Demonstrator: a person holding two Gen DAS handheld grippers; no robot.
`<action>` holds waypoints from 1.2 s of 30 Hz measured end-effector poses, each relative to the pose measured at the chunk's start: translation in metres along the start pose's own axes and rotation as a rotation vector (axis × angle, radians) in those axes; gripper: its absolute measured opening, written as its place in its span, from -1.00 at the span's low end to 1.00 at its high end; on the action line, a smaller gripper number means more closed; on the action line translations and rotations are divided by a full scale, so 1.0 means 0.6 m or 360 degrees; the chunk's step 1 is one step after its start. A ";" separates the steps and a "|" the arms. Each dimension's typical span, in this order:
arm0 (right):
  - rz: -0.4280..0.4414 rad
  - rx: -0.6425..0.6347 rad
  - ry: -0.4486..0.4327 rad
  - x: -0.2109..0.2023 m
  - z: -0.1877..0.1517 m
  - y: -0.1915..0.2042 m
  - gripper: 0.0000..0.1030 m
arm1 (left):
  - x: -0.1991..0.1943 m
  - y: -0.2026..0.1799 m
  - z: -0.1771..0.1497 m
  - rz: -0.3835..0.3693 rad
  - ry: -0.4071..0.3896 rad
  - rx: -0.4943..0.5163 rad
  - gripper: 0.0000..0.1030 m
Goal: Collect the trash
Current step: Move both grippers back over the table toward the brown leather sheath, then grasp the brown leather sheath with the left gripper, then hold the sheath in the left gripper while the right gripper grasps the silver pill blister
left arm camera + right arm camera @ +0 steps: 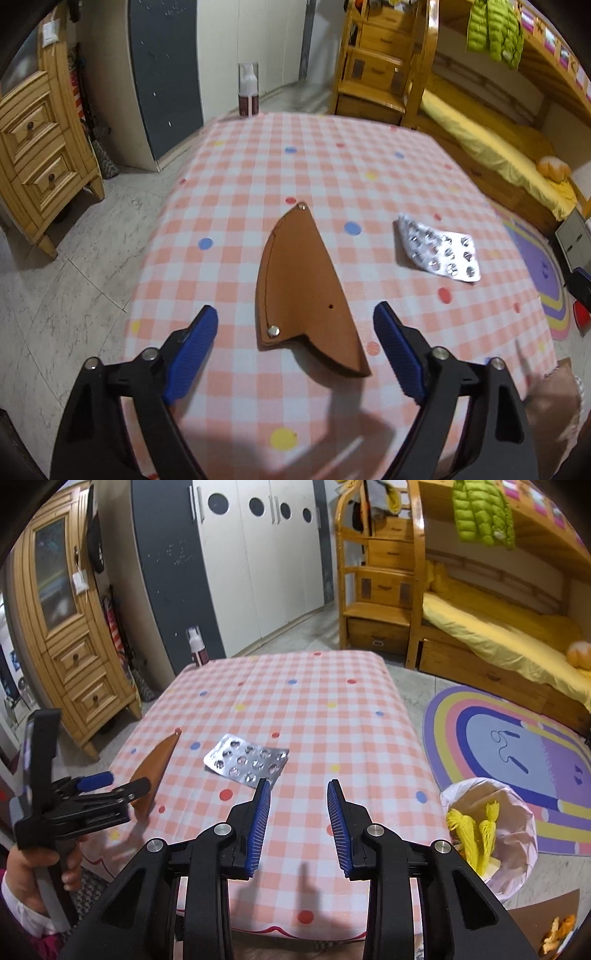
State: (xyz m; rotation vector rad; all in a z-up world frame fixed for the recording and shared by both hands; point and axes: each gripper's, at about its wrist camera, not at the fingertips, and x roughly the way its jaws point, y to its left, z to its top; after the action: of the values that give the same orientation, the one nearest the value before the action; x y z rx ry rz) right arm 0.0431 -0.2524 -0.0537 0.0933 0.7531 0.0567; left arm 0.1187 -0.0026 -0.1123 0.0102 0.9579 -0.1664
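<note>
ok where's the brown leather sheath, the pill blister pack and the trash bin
brown leather sheath (306, 291), left wrist view, middle of its flat face
pill blister pack (245, 760), right wrist view, centre of the foil sheet
trash bin (517, 805), right wrist view, liner's far inner wall

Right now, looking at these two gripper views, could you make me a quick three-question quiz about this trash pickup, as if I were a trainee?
1. True or false: the left gripper is clamped on the brown leather sheath.
2. Which thing lies nearest the right gripper? A) silver blister pack B) pump bottle C) green jacket
3. Fill in: the bin with the pink bag stands on the ____, beside the checked tablecloth.

Key:
1. False: its jaws stand wide apart, with the sheath lying on the cloth ahead of them.
2. A
3. floor
</note>
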 end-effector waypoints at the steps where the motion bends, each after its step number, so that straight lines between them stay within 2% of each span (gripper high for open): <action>1: -0.0001 -0.0002 0.0010 0.002 -0.001 0.000 -0.36 | 0.007 -0.002 0.003 -0.0004 0.0016 -0.0004 0.54; 6: -0.0016 0.0012 0.0020 0.009 -0.008 0.002 -0.36 | 0.032 -0.009 0.014 0.0030 0.0037 -0.0015 0.52; 9: -0.0009 0.0014 0.0030 0.014 -0.010 0.006 -0.36 | 0.035 -0.024 0.014 0.0117 0.0029 0.0037 0.20; 10: -0.0006 0.0006 0.0037 0.017 -0.011 0.009 -0.36 | 0.035 -0.027 0.013 0.0166 0.0028 0.0073 0.04; 14: 0.0012 -0.0018 0.0056 0.026 -0.013 0.016 -0.33 | 0.018 -0.019 0.006 0.0090 0.0033 0.0071 0.02; 17: 0.0041 -0.0028 0.0088 0.043 -0.007 0.018 -0.02 | -0.004 -0.012 0.000 0.0028 0.0001 0.0061 0.02; 24: 0.0115 -0.0067 0.0215 0.117 0.016 0.031 0.01 | -0.036 -0.013 0.004 -0.0020 -0.0066 0.0066 0.02; 26: 0.0138 -0.0124 0.0254 0.136 0.021 0.042 0.19 | -0.036 -0.012 0.006 -0.0022 -0.0072 0.0074 0.02; 29: 0.0157 -0.0214 0.0222 0.156 0.037 0.058 0.32 | -0.032 -0.009 0.007 -0.0027 -0.0056 0.0050 0.02; 31: 0.0156 -0.0213 0.0200 0.165 0.050 0.058 0.28 | -0.028 -0.007 0.007 -0.0020 -0.0046 0.0045 0.02; 34: 0.0119 -0.0196 0.0192 0.190 0.074 0.058 -0.19 | -0.020 -0.003 0.008 -0.0028 -0.0030 0.0039 0.02; 36: 0.0113 -0.0173 0.0207 0.208 0.086 0.057 -0.34 | -0.016 -0.001 0.008 -0.0021 -0.0029 0.0040 0.02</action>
State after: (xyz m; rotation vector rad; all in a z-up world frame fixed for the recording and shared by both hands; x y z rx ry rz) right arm 0.1687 -0.2109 -0.0976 0.0127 0.8751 0.1725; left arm 0.1174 -0.0025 -0.1016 0.0255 0.9381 -0.1901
